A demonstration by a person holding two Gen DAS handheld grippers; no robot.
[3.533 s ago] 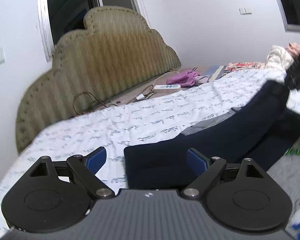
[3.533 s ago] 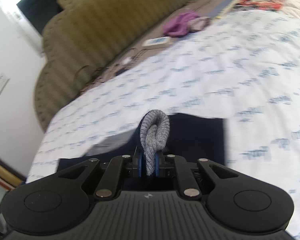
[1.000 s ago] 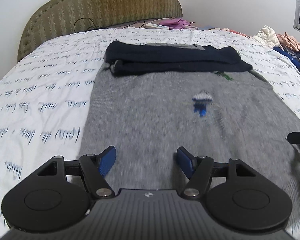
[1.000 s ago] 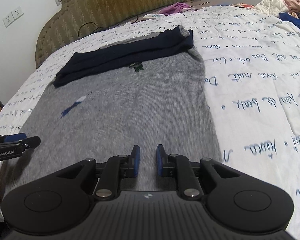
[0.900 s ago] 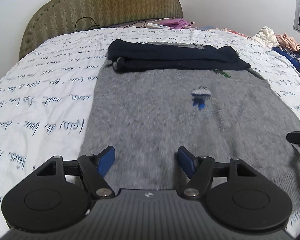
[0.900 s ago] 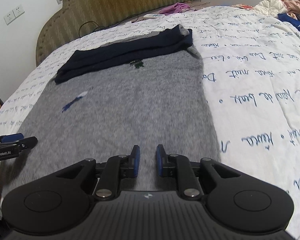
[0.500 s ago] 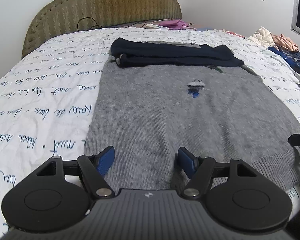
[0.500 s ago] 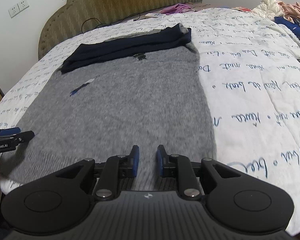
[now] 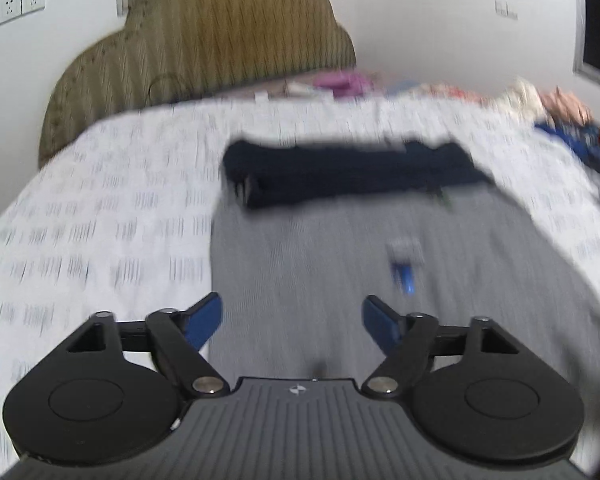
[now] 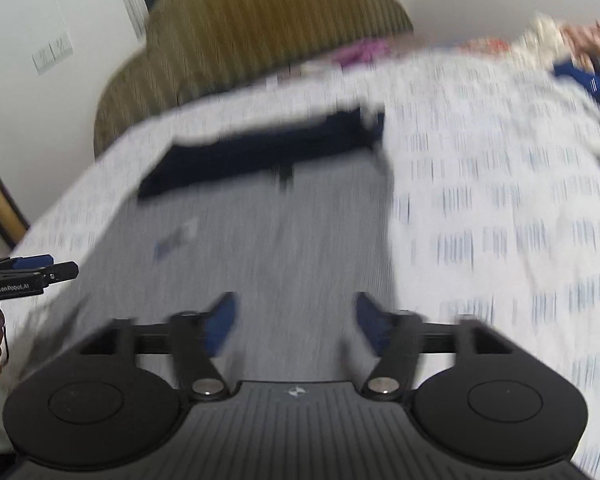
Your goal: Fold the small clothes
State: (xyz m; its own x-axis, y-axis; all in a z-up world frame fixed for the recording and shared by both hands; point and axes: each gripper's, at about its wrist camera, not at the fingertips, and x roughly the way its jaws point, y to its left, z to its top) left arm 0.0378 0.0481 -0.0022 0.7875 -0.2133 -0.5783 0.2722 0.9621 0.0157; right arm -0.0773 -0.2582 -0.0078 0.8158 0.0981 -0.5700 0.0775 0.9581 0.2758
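Both grippers, left and right, just spreading wide, nothing between them; one grey sweater flat on one script-print bedspread, headboard behind, seemingly one navy fold atop.

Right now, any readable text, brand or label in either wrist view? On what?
"GenRobot.AI": on the side of the left hand-held gripper, at the right wrist view's left edge.
Blue script printed on the bedsheet: too blurred to read.
Small blue motif on the grey sweater: blurred, no words legible.
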